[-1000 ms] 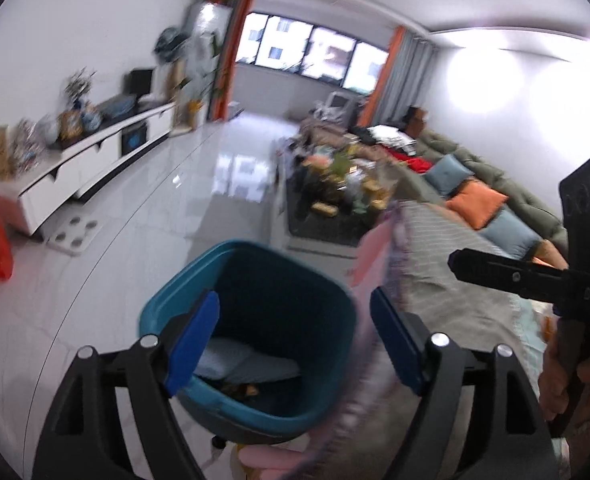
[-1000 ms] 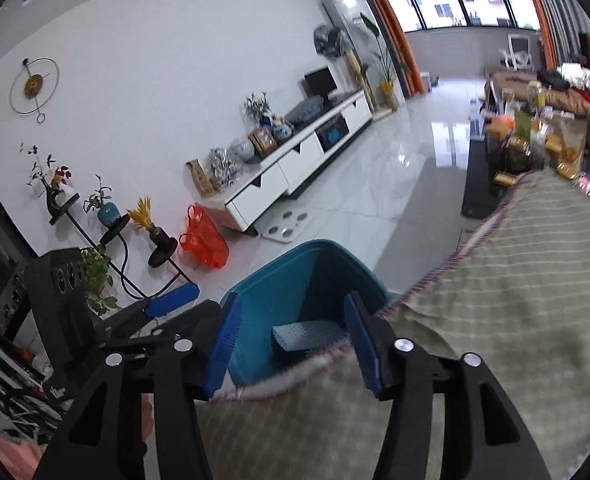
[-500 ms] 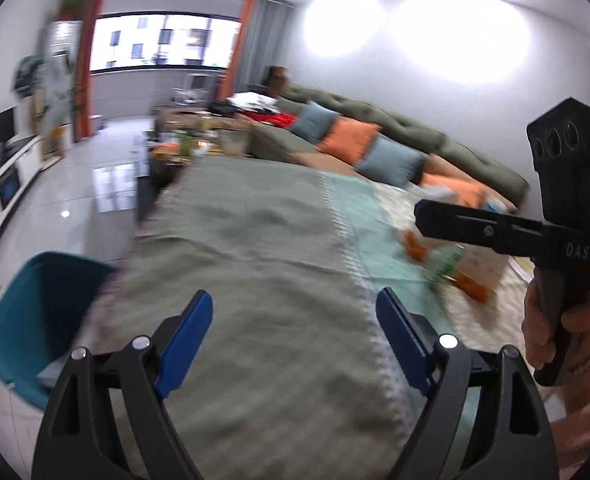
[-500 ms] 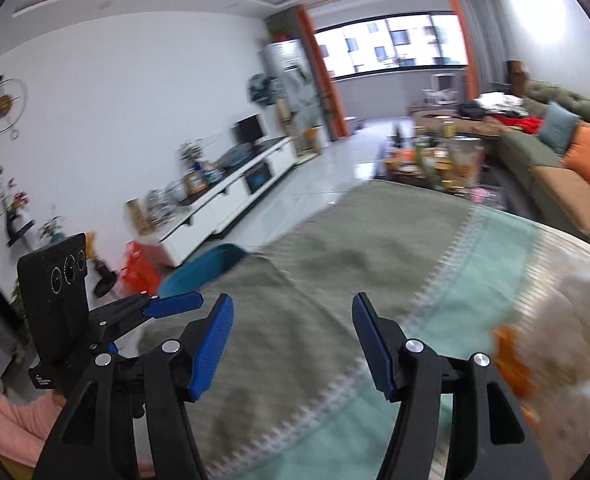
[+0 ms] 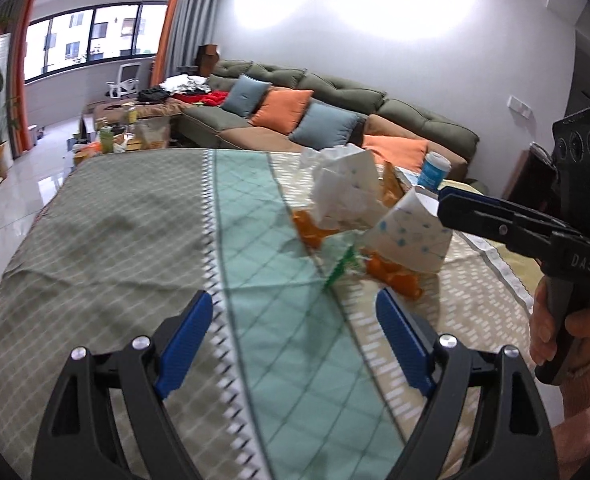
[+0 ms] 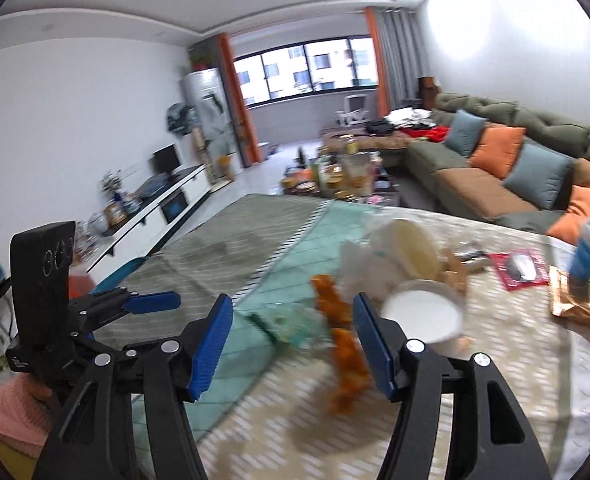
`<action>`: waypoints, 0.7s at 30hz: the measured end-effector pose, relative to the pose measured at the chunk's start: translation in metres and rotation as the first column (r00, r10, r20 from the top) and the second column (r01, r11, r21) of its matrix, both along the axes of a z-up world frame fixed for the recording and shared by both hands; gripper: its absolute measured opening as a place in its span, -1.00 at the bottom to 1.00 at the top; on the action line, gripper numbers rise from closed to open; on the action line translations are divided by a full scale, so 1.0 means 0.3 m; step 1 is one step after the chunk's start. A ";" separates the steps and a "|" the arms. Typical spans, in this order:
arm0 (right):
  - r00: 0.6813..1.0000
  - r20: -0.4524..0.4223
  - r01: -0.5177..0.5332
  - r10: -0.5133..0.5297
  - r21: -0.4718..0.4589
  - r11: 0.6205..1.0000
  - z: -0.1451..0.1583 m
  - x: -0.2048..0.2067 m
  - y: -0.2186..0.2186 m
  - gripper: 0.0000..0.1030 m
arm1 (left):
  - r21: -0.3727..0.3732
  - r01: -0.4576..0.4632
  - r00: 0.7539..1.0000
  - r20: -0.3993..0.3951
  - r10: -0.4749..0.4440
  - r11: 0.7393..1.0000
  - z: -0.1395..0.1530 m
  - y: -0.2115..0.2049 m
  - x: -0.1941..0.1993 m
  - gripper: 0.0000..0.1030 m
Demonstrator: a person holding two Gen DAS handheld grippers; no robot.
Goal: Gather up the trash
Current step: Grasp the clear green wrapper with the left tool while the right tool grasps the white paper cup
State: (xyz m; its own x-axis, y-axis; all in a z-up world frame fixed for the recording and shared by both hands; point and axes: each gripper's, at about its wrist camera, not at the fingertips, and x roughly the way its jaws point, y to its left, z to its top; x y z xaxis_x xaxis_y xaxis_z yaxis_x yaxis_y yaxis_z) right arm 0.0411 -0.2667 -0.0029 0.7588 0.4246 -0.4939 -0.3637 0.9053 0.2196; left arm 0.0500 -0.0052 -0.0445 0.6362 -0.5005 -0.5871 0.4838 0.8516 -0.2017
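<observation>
Both blue-padded grippers, left [image 5: 295,336] & right [image 6: 291,344], are gaping w/ nothing held. Right's aimed at the orange crinkly wrapper [image 6: 345,350] lower-center, prob first grab. White dotted paper cups [image 5: 409,240] sit tipped center-right on the checked tablecloth [image 5: 115,240].

Each black tool [image 5: 293,340] has blue ribbed pads [image 5: 185,336], silver screws and a pink knit sleeve [image 6: 3,416].

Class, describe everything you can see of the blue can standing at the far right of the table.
The blue can is a slim cylinder with a bright blue body bearing white markings too blurred to read, and a pale top. It stands upright near the table's far right edge, resting on a shiny copper-coloured foil packet. A red packet lies just to its left, apart from it. In the left wrist view the can shows behind the paper cups, with the sofa beyond. Neither gripper touches it.
</observation>
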 end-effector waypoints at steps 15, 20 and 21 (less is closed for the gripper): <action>0.985 -0.086 0.146 -0.148 -0.027 0.989 -0.132 0.064 -0.147 0.59 | -0.033 0.060 0.992 -0.113 -0.063 0.998 -0.026 -0.154 0.109 0.44; 0.985 -0.103 0.139 -0.141 -0.025 0.990 -0.162 0.080 -0.147 0.58 | -0.053 0.052 0.986 -0.158 -0.060 0.997 -0.045 -0.171 0.157 0.14; 0.985 -0.107 0.137 -0.139 -0.024 0.990 -0.163 0.083 -0.147 0.56 | -0.061 0.056 0.984 -0.167 -0.065 0.997 -0.050 -0.171 0.162 0.03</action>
State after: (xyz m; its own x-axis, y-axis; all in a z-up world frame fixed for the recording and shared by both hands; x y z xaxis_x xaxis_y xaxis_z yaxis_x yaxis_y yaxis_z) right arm 0.0661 -0.3107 -0.0517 0.7516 0.3105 -0.5819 -0.2098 0.9490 0.2353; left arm 0.0986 -0.0566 -0.0597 0.4976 -0.5703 -0.6536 0.4890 0.8068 -0.3317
